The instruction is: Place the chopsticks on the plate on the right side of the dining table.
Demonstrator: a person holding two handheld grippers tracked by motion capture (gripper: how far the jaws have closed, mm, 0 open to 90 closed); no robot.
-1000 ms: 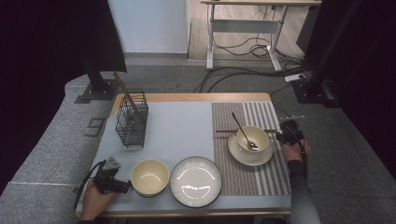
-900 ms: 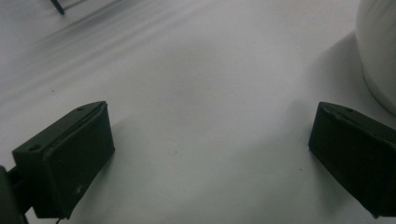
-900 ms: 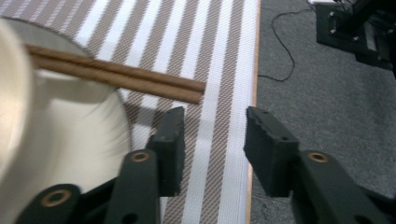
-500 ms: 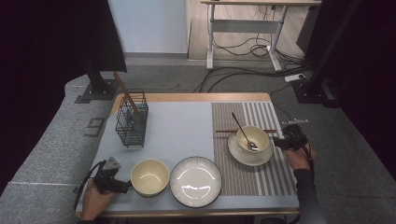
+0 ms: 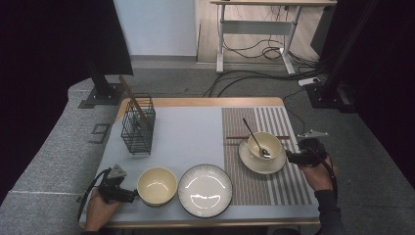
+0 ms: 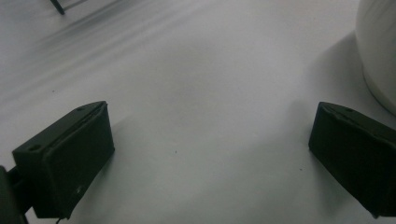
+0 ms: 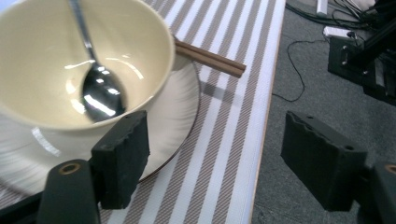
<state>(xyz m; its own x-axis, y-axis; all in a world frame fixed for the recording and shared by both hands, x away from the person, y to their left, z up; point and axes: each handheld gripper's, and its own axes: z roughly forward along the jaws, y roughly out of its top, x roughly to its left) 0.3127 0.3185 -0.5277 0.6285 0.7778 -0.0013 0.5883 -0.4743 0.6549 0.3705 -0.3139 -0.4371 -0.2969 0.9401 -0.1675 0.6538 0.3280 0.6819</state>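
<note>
Approaching appears to be the step in hand: we judge the right gripper (image 5: 293, 157), jaws spread wide and empty, to be lining up on the cream ceramic bowl (image 5: 265, 145) at 3 o'clock on the table. That bowl sits on a white saucer (image 5: 254, 165) atop the brown striped placemat (image 5: 288, 181) and holds a metal spoon (image 7: 95, 91), handle leaning out over the rim; brown chopsticks (image 7: 210, 58) lie just behind. Next, we expect the jaws must straddle the rim. The left gripper (image 5: 131, 196), also spread, rests beside an empty cream bowl (image 5: 156, 186) at 7 o'clock. The black wire basket (image 5: 137, 125) at 10 o'clock holds a wooden stick.
</note>
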